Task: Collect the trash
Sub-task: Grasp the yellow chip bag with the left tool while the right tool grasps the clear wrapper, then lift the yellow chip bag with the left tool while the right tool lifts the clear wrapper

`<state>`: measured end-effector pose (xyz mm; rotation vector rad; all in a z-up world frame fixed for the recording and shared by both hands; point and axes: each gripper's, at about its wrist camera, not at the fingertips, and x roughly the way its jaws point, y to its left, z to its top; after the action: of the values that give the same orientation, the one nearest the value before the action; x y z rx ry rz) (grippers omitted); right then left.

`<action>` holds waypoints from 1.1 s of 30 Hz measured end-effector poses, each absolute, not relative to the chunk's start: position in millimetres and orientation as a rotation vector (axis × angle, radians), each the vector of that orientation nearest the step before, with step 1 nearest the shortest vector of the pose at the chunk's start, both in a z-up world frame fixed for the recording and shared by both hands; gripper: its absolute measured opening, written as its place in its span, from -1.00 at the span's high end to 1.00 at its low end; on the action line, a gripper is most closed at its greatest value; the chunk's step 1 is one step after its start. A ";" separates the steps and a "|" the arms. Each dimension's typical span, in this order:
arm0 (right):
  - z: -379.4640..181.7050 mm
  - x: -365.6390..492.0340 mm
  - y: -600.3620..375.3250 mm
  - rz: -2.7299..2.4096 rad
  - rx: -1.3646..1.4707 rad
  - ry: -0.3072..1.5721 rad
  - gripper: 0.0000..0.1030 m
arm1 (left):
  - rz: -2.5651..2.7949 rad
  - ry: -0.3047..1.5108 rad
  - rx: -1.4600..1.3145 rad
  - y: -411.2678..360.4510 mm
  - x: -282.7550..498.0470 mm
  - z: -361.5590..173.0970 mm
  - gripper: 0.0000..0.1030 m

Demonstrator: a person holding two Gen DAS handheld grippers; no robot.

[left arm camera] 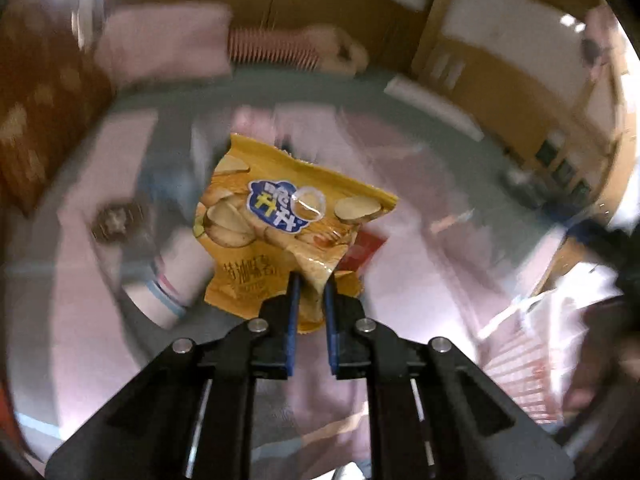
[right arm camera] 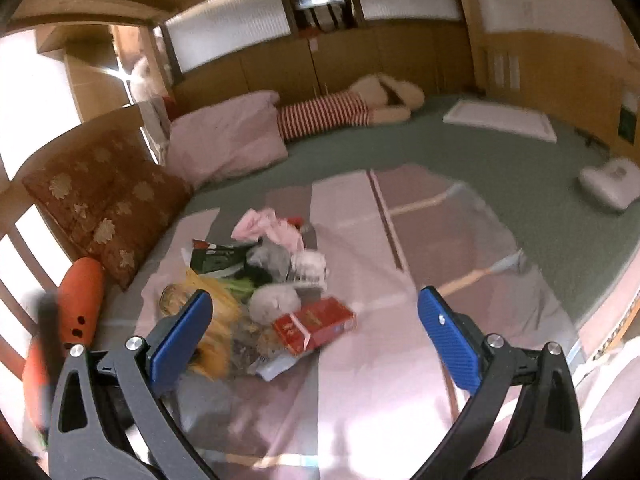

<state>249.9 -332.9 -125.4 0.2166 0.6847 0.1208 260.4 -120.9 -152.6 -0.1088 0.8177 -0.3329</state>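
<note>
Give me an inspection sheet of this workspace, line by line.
Surface: pink patchwork quilt spread over green carpet.
Job's things: yellow chip bag pinched at its lower edge; trash pile with a red box and crumpled tissue.
Clutter: pink duvet, striped plush toy, brown floral cushion.
Grippers: left gripper shut on the chip bag; right gripper open, empty, facing the pile.
Cables: nothing seen.
Surroundings: wooden wall panels, frosted windows.
</note>
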 end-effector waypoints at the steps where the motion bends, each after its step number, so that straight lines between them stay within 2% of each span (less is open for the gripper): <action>1: -128.9 251.3 -329.2 0.129 0.209 0.706 -0.95 | -0.345 0.772 -0.123 -112.0 252.5 -130.7 0.76; 5: -150.8 259.4 -311.4 0.156 0.160 0.818 -0.95 | -0.342 0.596 -0.117 -75.7 220.1 -66.5 0.76; 7: -168.7 266.0 -299.8 0.158 0.140 0.885 -0.94 | -0.311 0.535 -0.101 -60.7 208.6 -52.6 0.76; 10: -192.1 277.7 -283.1 0.151 0.119 0.955 -0.90 | -0.242 0.472 -0.094 -39.9 196.3 -54.3 0.76; 11: -198.4 282.3 -280.2 0.154 0.132 0.978 -0.80 | -0.224 0.476 -0.107 -34.4 196.4 -60.3 0.76; 13: -216.0 292.1 -276.6 0.171 0.210 1.037 -0.61 | -0.213 0.510 -0.143 -26.8 197.2 -71.3 0.76; 20: -278.0 327.0 -278.3 0.173 0.523 1.199 -0.42 | -0.223 0.516 -0.160 -17.3 197.9 -72.1 0.76; 23: -288.3 334.7 -277.9 0.192 0.575 1.219 0.07 | -0.235 0.513 -0.170 -10.5 194.0 -69.1 0.76; 24: -290.8 336.3 -277.6 0.195 0.582 1.234 0.41 | -0.236 0.512 -0.173 -8.5 193.6 -68.0 0.76; 25: -292.4 337.1 -277.7 0.201 0.597 1.247 0.62 | -0.237 0.514 -0.172 -8.7 194.4 -69.0 0.76; 28: -276.0 326.8 -273.4 0.281 0.641 1.219 0.83 | -0.240 0.525 -0.181 -4.4 195.5 -69.4 0.76; 33: -174.6 276.7 -243.8 0.374 0.312 0.904 0.84 | -0.237 0.532 -0.194 -3.1 197.1 -68.1 0.75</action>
<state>276.7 -243.8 -174.6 0.3122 0.9039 0.3740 197.1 -3.1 -68.1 -0.1942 0.5324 -0.2366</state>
